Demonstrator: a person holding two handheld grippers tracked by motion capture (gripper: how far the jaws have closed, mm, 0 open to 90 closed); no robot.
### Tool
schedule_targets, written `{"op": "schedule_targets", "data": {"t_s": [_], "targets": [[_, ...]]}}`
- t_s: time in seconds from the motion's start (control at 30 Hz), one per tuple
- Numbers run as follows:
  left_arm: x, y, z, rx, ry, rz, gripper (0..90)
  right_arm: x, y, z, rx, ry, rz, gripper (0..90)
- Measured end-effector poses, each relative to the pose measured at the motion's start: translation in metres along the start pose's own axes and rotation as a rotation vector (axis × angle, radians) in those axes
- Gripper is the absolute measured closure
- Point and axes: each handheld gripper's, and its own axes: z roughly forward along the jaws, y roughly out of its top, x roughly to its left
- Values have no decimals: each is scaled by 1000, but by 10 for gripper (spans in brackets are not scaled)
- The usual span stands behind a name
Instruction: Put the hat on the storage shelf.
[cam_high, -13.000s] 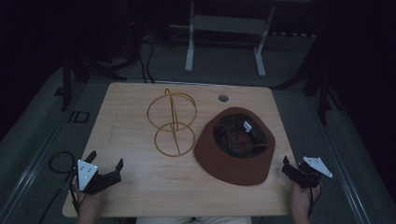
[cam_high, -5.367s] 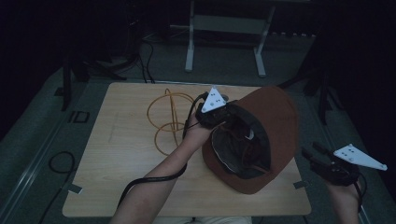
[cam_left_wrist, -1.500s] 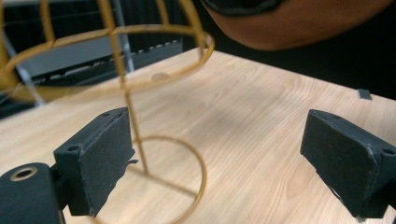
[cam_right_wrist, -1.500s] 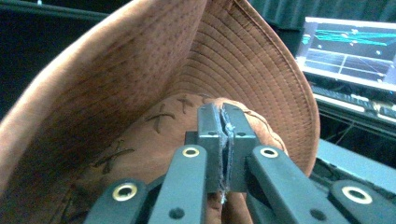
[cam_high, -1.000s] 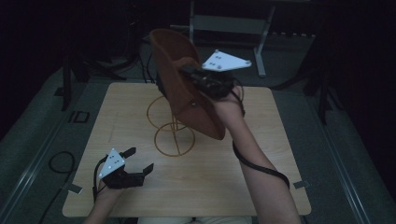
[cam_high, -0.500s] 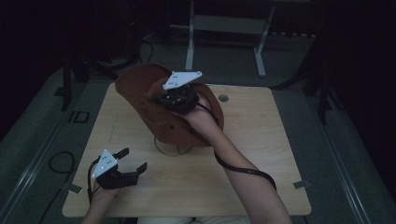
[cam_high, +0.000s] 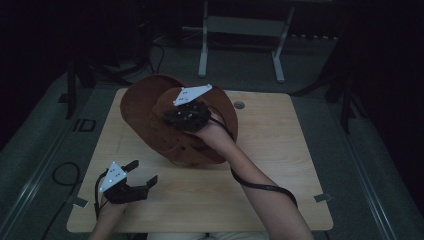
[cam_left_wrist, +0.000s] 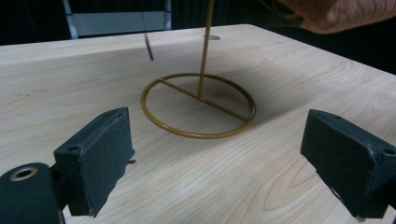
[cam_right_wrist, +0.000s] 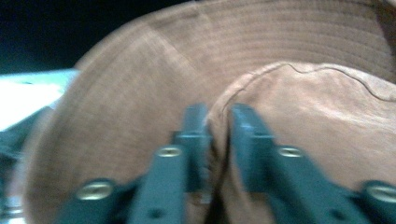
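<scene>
A brown brimmed hat (cam_high: 150, 107) hangs over the middle of the table, tilted, crown up. My right gripper (cam_high: 187, 116) is shut on a fold of the hat's crown (cam_right_wrist: 299, 112), with fabric pinched between its jaws (cam_right_wrist: 218, 122). Below the hat stands a gold wire hat stand (cam_left_wrist: 201, 103), its round base ring flat on the wood and its thin post rising out of sight. The hat covers the stand's top in the high view. My left gripper (cam_high: 137, 176) rests open near the table's front left, its jaws wide apart and aimed at the stand's base (cam_left_wrist: 219, 154).
The light wooden table (cam_high: 280, 150) has a small round hole (cam_high: 239, 105) near its far edge. A cable (cam_high: 260, 186) trails from the right gripper along the forearm. A metal frame (cam_high: 240, 30) stands on the floor beyond the table.
The right gripper has carried the hat leftward and lower, down over the stand, turning it from nearly on edge toward crown-up. The left gripper has stayed near the front left, open.
</scene>
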Motion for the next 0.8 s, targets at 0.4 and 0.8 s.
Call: {"op": "schedule_targets", "data": {"t_s": [0.4,0.8], "targets": [[0,-2,0,-9,10,16,98,-7,-11,-55,-106,-16,44,312],[-5,-4,3,5,21,65,97,-21,-56,-85,-110,-49,123,135]]}}
